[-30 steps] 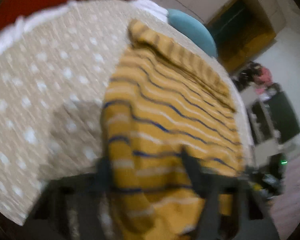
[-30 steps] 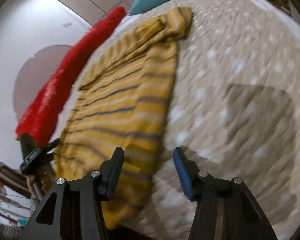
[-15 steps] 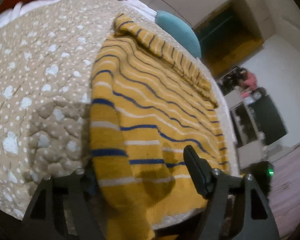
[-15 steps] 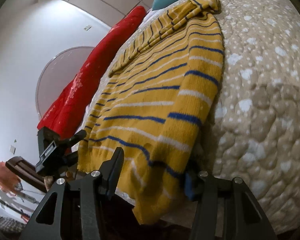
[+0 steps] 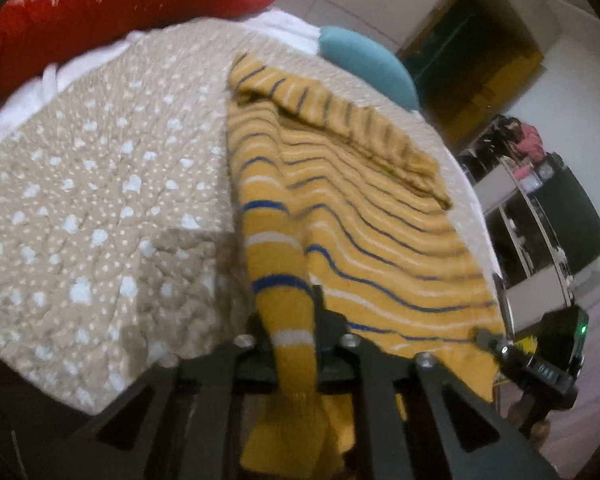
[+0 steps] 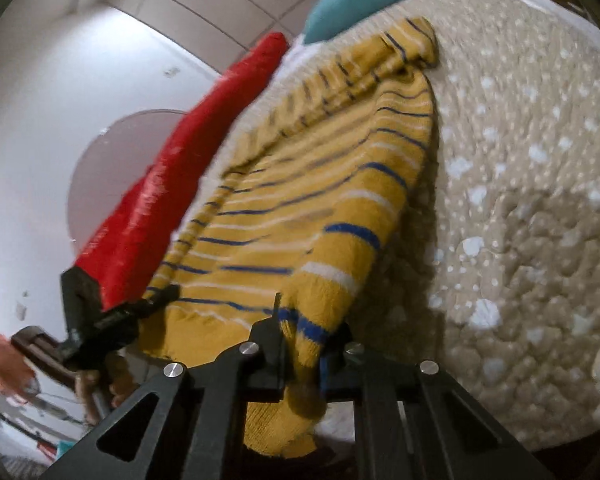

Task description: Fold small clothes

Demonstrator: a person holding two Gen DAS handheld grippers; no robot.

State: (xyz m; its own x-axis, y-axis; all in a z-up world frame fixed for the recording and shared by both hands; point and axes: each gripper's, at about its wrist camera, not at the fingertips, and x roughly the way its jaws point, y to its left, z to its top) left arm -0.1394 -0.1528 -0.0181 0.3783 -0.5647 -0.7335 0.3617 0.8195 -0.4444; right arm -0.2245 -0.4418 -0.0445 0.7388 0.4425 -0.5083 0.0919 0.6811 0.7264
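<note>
A yellow knit sweater [image 5: 352, 208] with blue and white stripes lies on a beige dotted quilt [image 5: 100, 200]. Its sleeves are folded across its far end. My left gripper [image 5: 290, 340] is shut on the sweater's near left hem corner, and the cloth hangs down between the jaws. My right gripper [image 6: 302, 344] is shut on the near right hem corner of the sweater [image 6: 320, 184], which is pulled up off the quilt [image 6: 520, 200]. Each gripper shows at the edge of the other's view.
A red bolster [image 5: 100, 12] and a teal pillow [image 5: 368, 64] lie at the far end of the bed. The bed's near edge is just below both grippers. Shelves and clutter [image 5: 540, 200] stand beyond the bed's right side.
Both grippers were open around the hem half a second ago. Now both have shut on the hem corners and lifted the cloth slightly.
</note>
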